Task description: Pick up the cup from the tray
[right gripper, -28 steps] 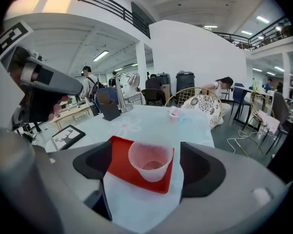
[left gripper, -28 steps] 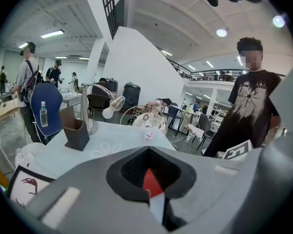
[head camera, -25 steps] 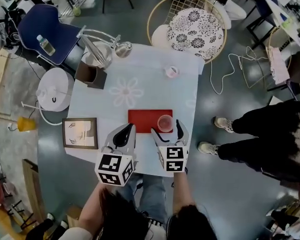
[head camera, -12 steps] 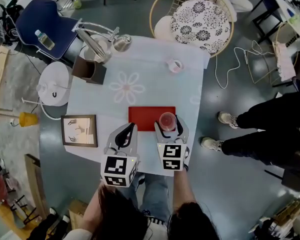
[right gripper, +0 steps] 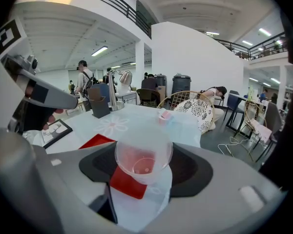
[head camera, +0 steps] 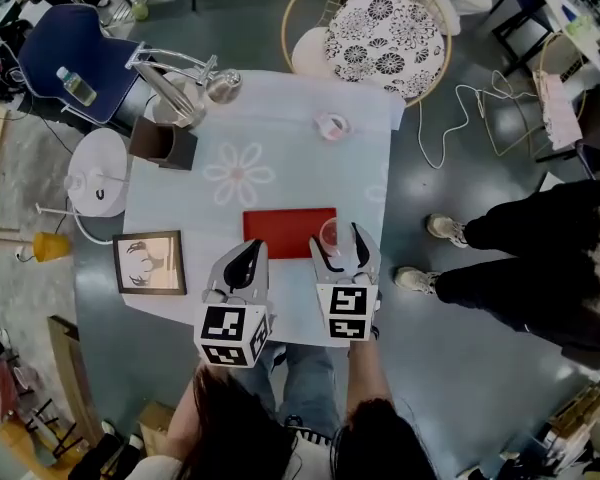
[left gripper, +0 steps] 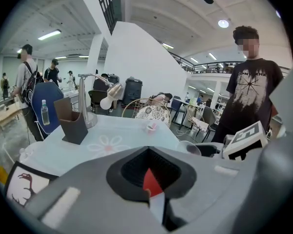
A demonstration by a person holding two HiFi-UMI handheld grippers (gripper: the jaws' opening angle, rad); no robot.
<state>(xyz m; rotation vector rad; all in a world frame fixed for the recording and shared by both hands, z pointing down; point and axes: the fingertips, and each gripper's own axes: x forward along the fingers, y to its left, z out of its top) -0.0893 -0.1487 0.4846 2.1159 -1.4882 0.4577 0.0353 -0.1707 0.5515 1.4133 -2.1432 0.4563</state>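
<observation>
R tool [head camera: 340, 240] gripping clear cup [right gripper: 143, 155] at red tray's [head camera: 280, 230] right edge, L tool [head camera: 242, 264] shut, empty, just below tray; grasp looks made, next: lift straight up w/o tilting or squeezing harder.

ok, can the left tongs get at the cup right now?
Probably not. The cup sits inside the right tongs, which close round it at the right edge of the tray; the left tongs are shut alongside.
</observation>
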